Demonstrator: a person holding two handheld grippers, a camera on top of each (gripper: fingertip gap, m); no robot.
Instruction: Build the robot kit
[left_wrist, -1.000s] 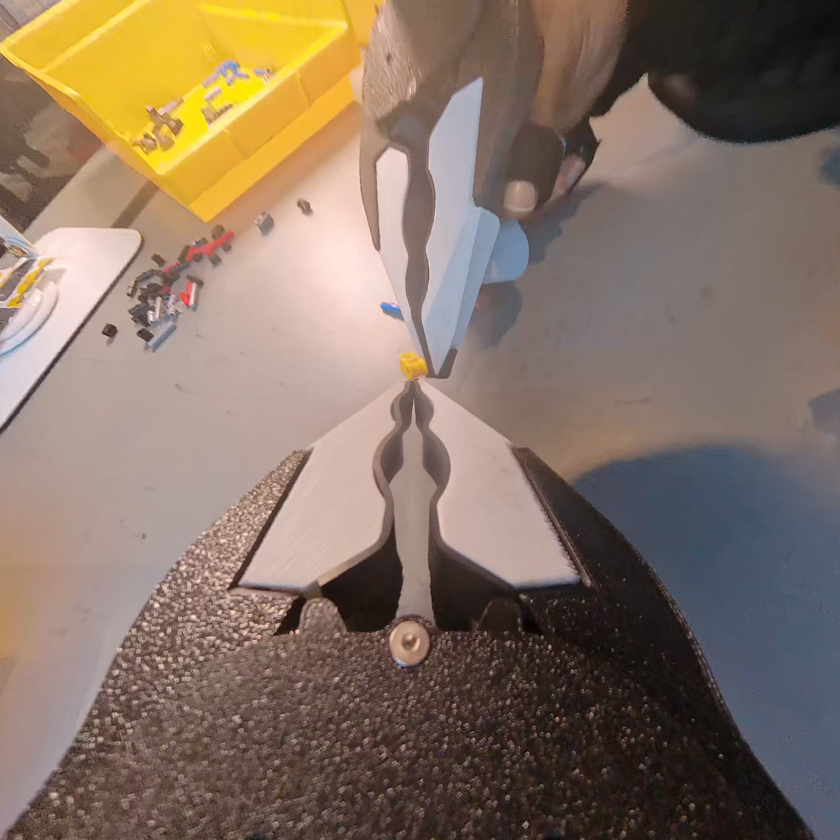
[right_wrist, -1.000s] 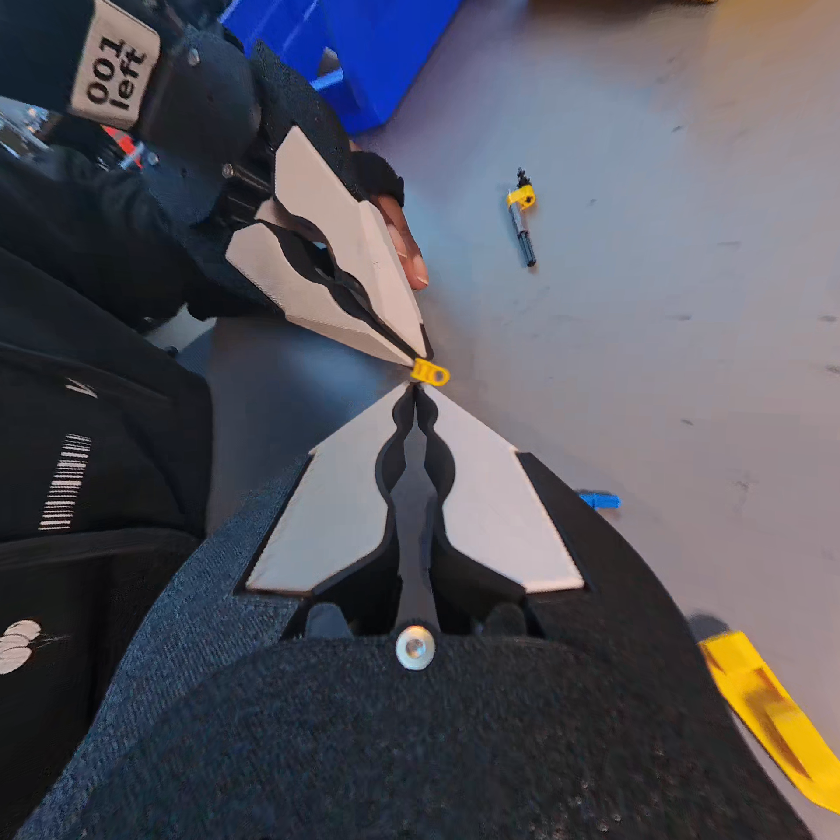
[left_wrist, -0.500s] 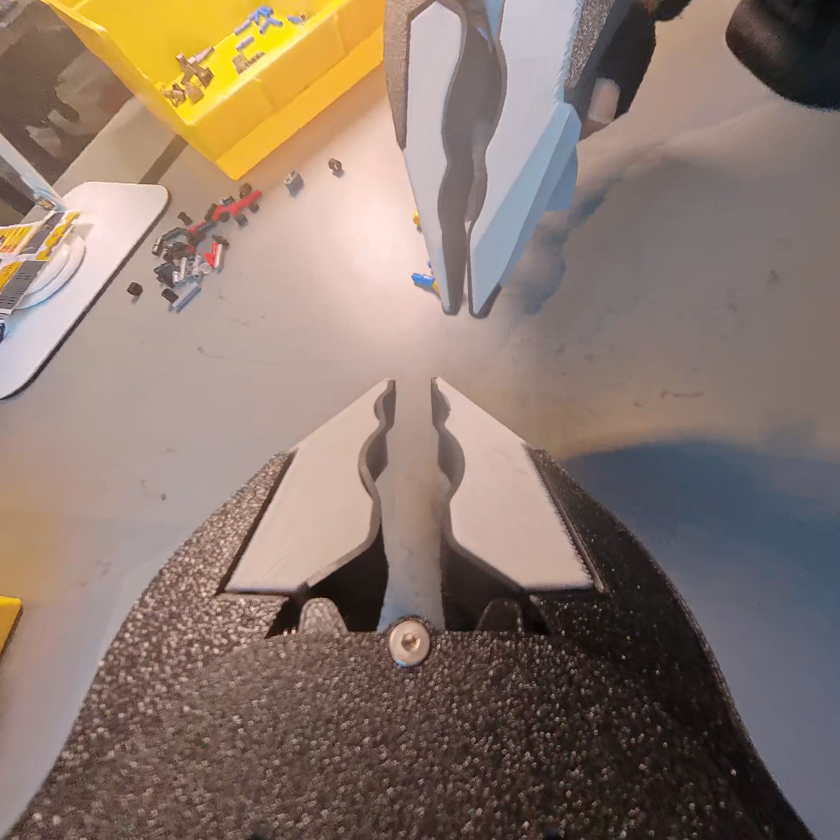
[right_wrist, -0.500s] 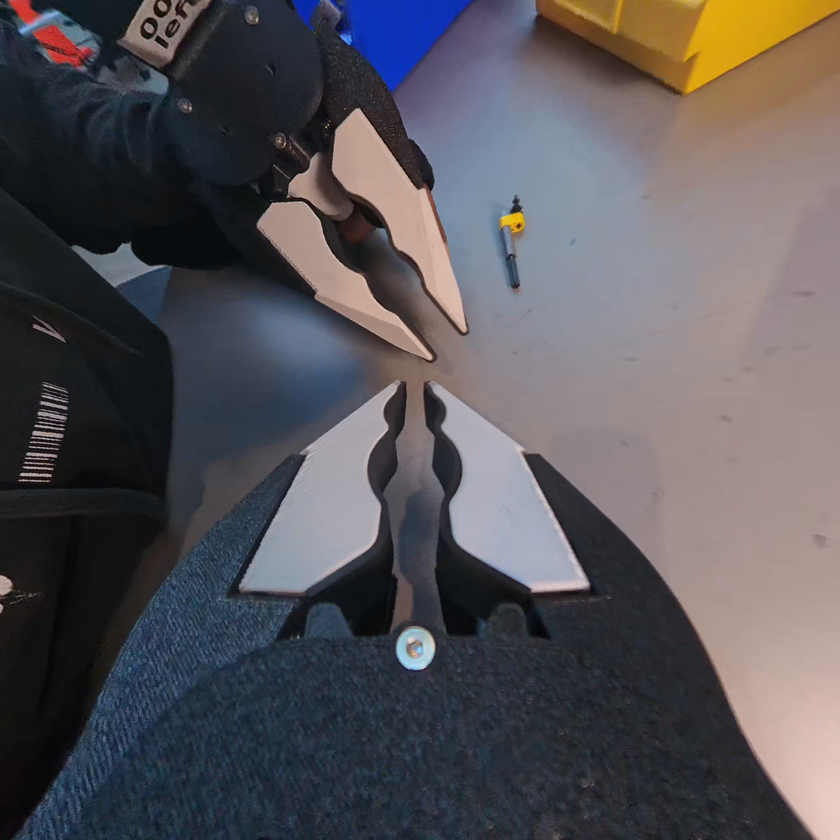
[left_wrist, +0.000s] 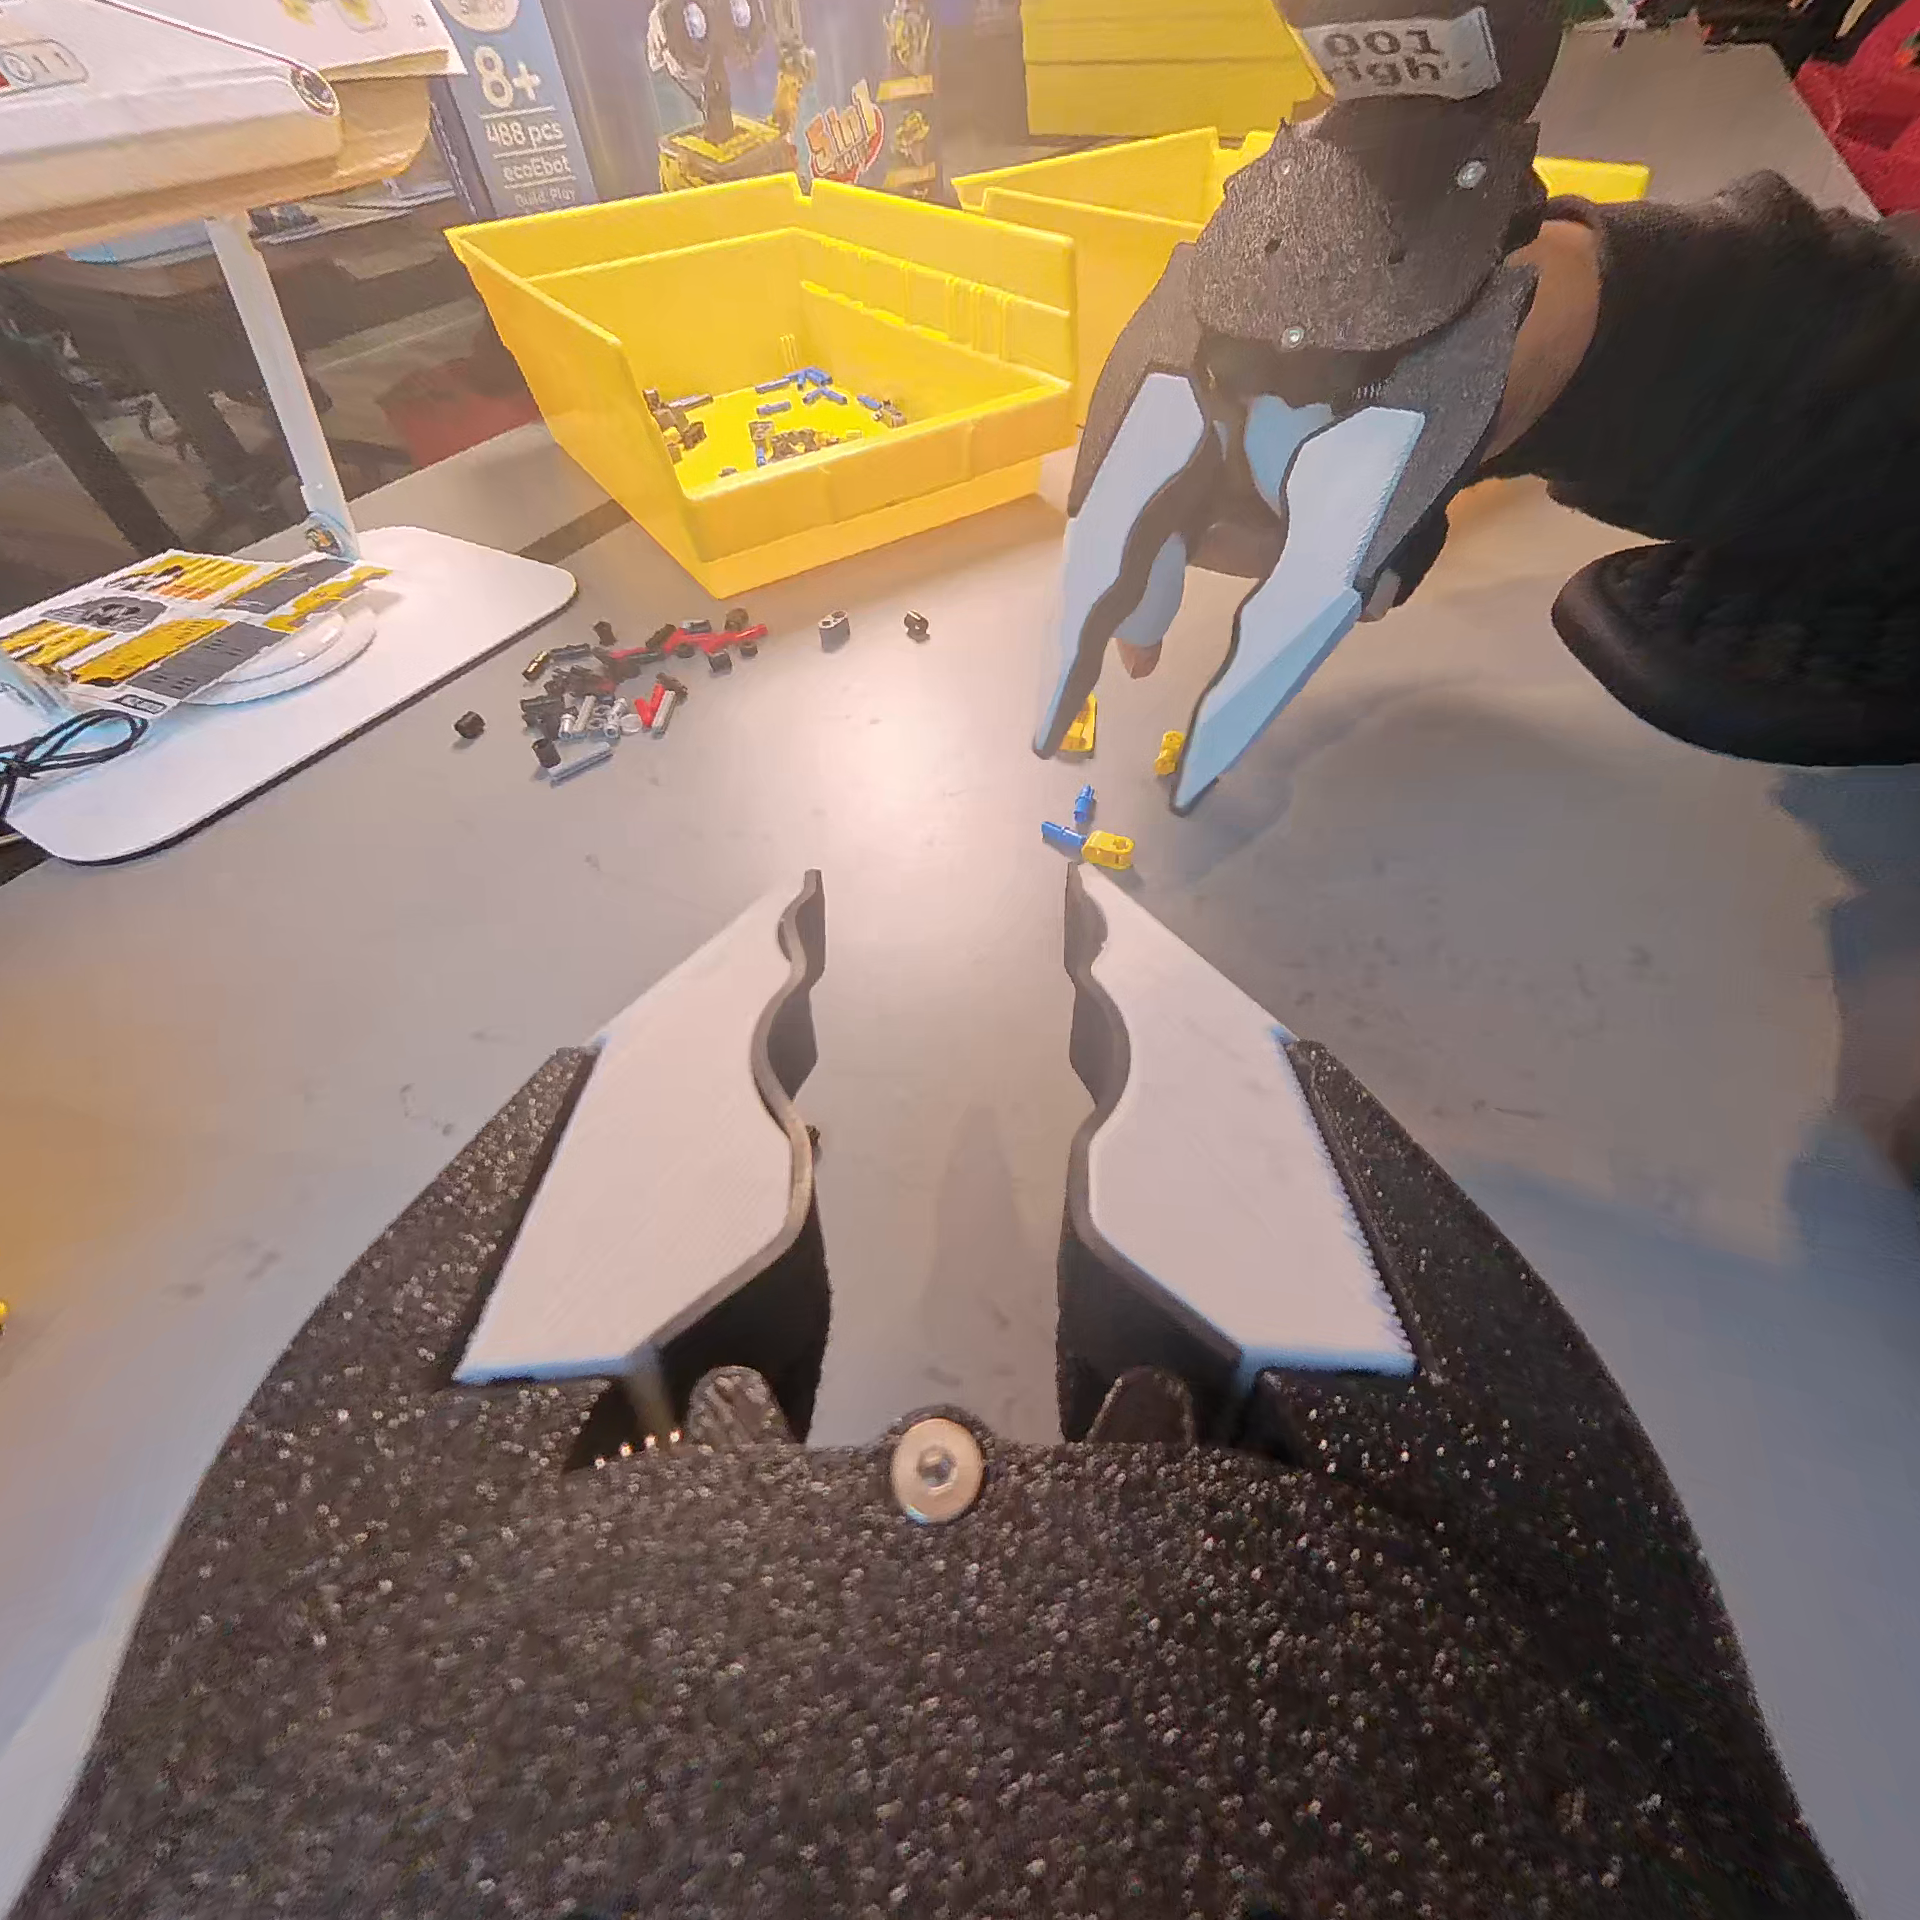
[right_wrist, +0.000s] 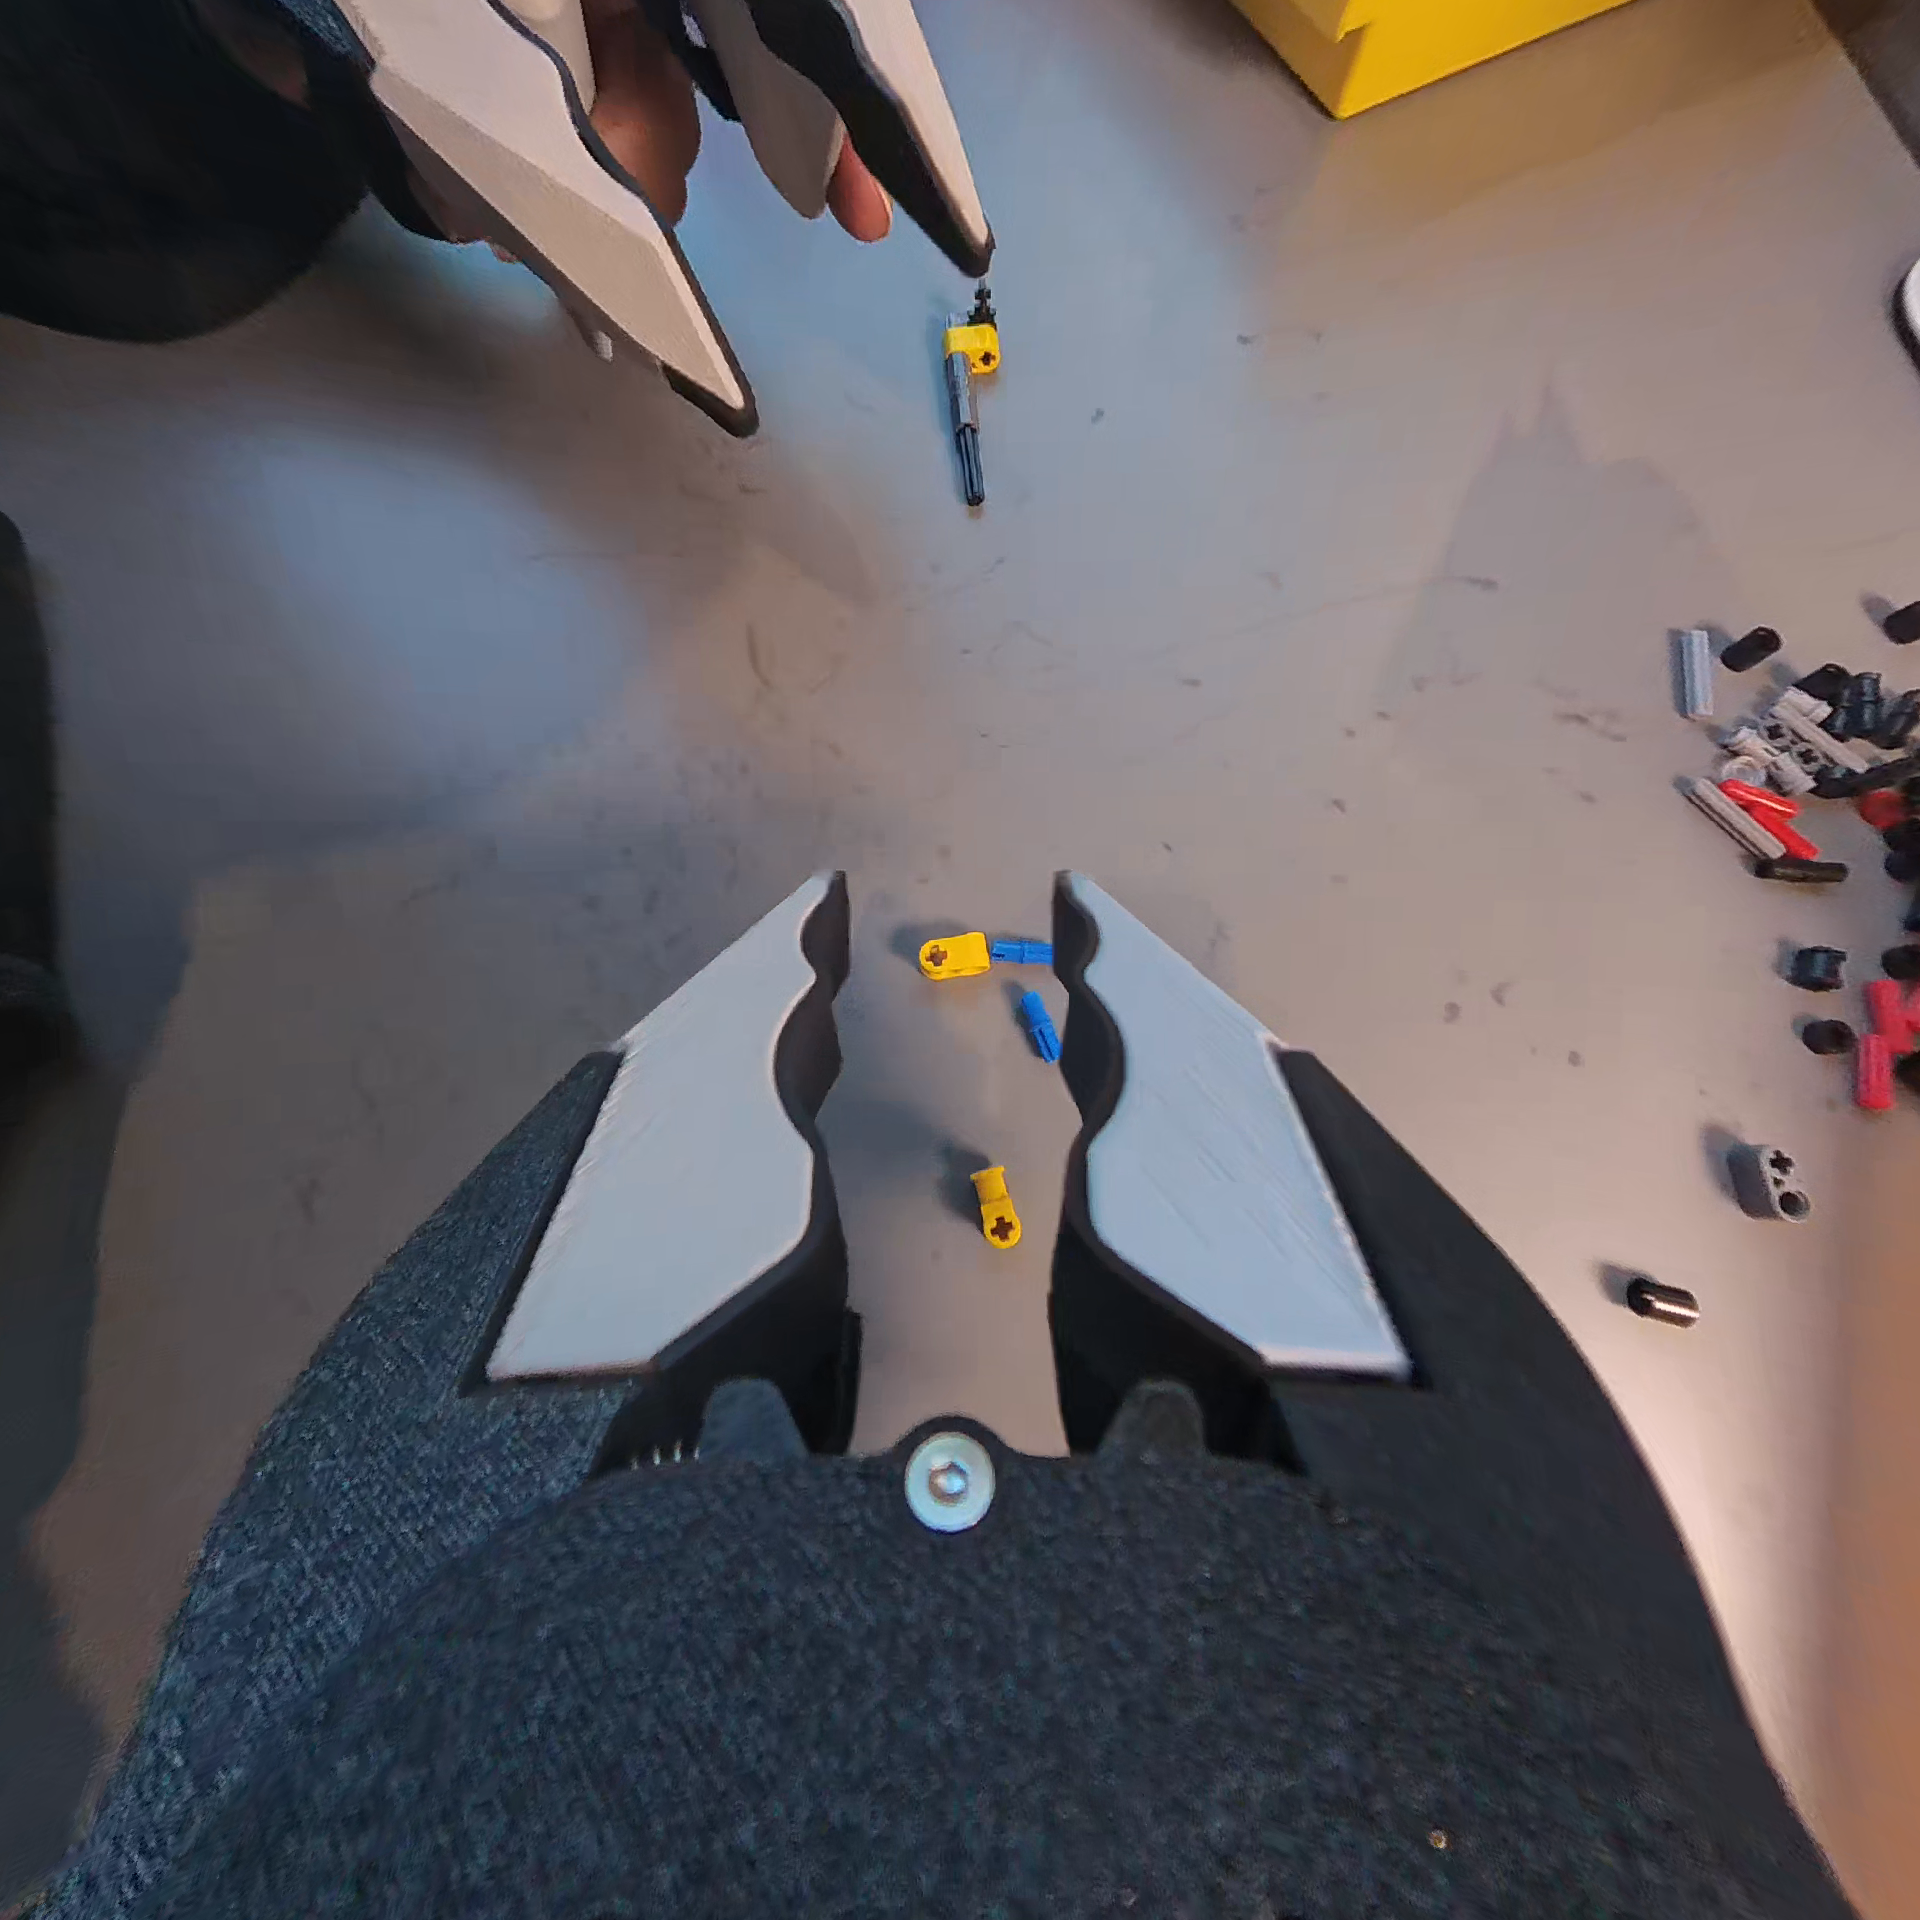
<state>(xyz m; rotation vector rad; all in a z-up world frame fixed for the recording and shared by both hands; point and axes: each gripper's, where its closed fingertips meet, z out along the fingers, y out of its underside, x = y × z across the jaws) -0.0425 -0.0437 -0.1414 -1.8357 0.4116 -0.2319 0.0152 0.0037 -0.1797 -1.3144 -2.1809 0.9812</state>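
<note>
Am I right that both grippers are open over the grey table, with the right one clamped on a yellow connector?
Not quite: the right gripper holds nothing. The right wrist view shows its jaws apart, with the yellow connector lying loose on the grey table. The left gripper is open too.

Words not copied here, bearers only.

- Grey tag (left_wrist: 1397, 47) on the black housing of the right tongs (left_wrist: 1117, 774), top of the left wrist view. Dark print in two lines, the lower line partly cut off by the tag's curled edge.
- Blue toy box (left_wrist: 530, 114) standing behind the yellow bin (left_wrist: 623, 343). White numerals and small words on its side panel. A round red-and-yellow badge with lettering on the picture front.
- Printed sheet (left_wrist: 177, 613) lying on the white stand base (left_wrist: 416, 623), far left of the surface (left_wrist: 312, 987). Yellow, black and grey blocks, any print too small to read.
- White paper (left_wrist: 156, 94), top left corner. A small dark mark at its left edge, partly cropped.
</note>
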